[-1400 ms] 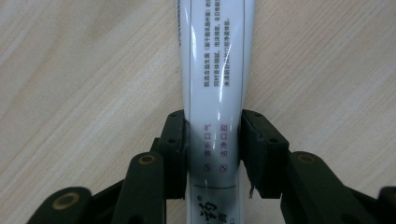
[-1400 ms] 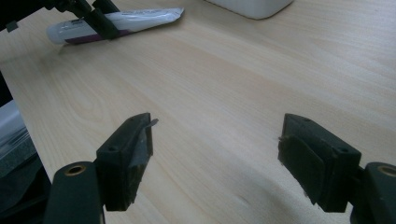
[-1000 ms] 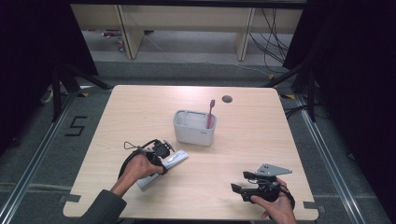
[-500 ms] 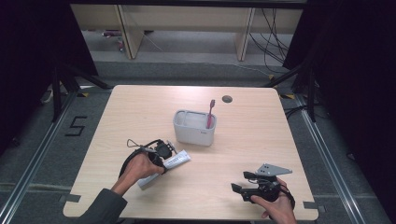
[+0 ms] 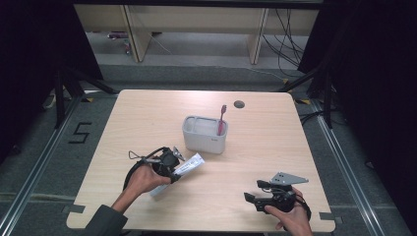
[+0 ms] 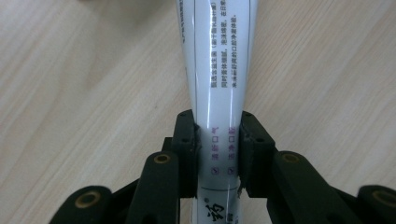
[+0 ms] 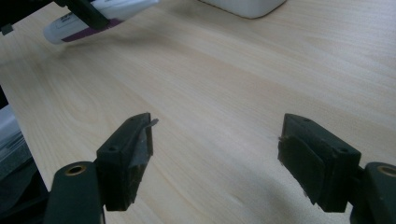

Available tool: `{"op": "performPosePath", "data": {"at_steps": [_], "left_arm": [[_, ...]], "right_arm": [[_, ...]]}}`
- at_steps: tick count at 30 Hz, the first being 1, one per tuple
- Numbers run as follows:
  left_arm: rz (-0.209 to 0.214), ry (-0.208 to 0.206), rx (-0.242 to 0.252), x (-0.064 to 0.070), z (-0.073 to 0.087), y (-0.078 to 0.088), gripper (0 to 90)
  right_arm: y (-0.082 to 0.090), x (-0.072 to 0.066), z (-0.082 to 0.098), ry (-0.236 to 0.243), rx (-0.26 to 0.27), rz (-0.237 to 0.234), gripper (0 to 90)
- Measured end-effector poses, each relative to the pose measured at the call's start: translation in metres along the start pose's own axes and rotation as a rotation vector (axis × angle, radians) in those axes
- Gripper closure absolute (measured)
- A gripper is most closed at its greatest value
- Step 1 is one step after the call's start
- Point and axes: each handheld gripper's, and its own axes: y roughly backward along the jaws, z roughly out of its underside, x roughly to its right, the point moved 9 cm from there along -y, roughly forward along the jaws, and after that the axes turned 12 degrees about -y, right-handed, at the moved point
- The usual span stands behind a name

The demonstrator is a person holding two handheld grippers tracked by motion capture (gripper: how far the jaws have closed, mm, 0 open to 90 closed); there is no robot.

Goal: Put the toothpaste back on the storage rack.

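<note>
**Operator:** Status of the left gripper (image 6: 218, 154)?

**Technician:** In the left gripper view its jaws have just been closing and now press both sides of a white toothpaste tube (image 6: 217, 70), which runs from bottom centre to the top edge of the frame. The pads contact the printed body near its narrower section. Compared with a second ago, the gap at each pad is gone.

**Operator:** Location of the tube on the table?

**Technician:** High view: lower left of centre, lying at a slant on the wooden table (image 5: 275, 147), with the left gripper (image 5: 169, 162) over its middle. The white holder (image 5: 204, 140) stands near, toward frame centre, with a red toothbrush (image 5: 222, 120) upright in its right compartment.

**Operator:** And the right gripper (image 7: 215, 154)?

**Technician:** Jaws wide apart, nothing between them; it sits at lower right in the high view (image 5: 255, 200).

**Operator:** Consequence?

**Technician:** Grasp appears complete. Judged next step: lift the tube and carry it to the holder.
</note>
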Motion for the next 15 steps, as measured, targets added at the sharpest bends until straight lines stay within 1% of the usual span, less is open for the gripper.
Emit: {"op": "performPosePath", "data": {"at_steps": [2, 3, 4, 5, 6, 7, 8, 9, 12, 13, 14, 15], "left_arm": [[-0.002, 0.045, 0.053, 0.003, -0.004, 0.005, 71.4], [-0.007, 0.059, 0.076, 0.003, -0.005, 0.008, 71.5], [-0.015, 0.036, 0.106, 0.001, -0.007, 0.01, 71.4], [-0.016, 0.041, 0.122, 0.001, -0.009, 0.014, 71.4], [-0.015, 0.043, 0.139, 0.001, -0.011, 0.017, 71.4], [-0.019, 0.052, 0.161, 0.001, -0.013, 0.019, 71.4], [-0.016, 0.052, 0.181, 0.0, -0.015, 0.022, 71.4], [-0.028, 0.061, 0.204, -0.001, -0.017, 0.024, 71.5], [-0.038, 0.072, 0.26, -0.005, -0.023, 0.032, 71.5], [-0.036, 0.09, 0.279, -0.005, -0.025, 0.034, 71.5], [-0.045, 0.092, 0.293, -0.006, -0.026, 0.036, 71.5], [-0.05, 0.097, 0.308, -0.006, -0.028, 0.038, 71.5]], "right_arm": [[0.0, 0.0, 0.0, 0.001, 0.0, 0.001, 26.8], [0.0, -0.001, 0.001, -0.018, -0.005, -0.005, 26.8], [-0.001, 0.0, 0.0, -0.006, -0.001, -0.01, 26.8], [-0.001, 0.0, 0.001, -0.011, -0.003, -0.009, 26.8], [0.0, 0.002, 0.0, 0.0, 0.0, 0.007, 26.8], [0.0, 0.002, 0.0, 0.0, 0.001, 0.006, 26.8], [0.0, 0.002, 0.0, 0.0, 0.001, 0.007, 26.8], [0.0, 0.002, 0.0, 0.0, 0.001, 0.007, 26.7], [0.0, 0.002, 0.0, -0.001, 0.002, 0.007, 26.8], [0.0, 0.003, 0.0, 0.0, 0.001, 0.01, 26.8], [-0.001, 0.0, 0.002, -0.029, -0.007, -0.002, 26.8], [0.0, -0.001, 0.003, -0.044, -0.015, -0.005, 26.8]]}}
